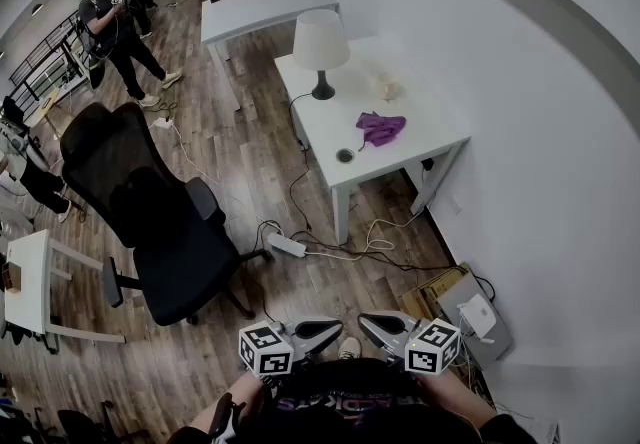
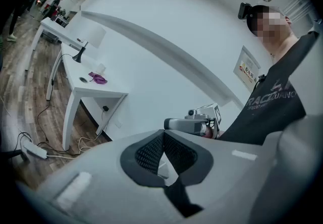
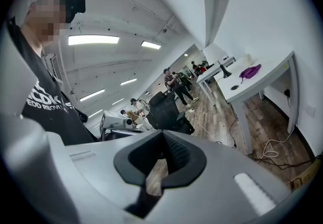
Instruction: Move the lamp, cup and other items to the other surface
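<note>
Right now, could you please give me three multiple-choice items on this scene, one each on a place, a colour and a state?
1. The lamp stands: A on the table; B in the left gripper; C in the right gripper.
2. The cloth is: A green; B purple; C orange.
3. Both grippers are: A open; B shut on the cloth; C shut and empty.

Key: 1 A, its base rests on the tabletop. 2 B, it shows purple against the white top. 3 C, each gripper view shows the jaws together with nothing between them.
</note>
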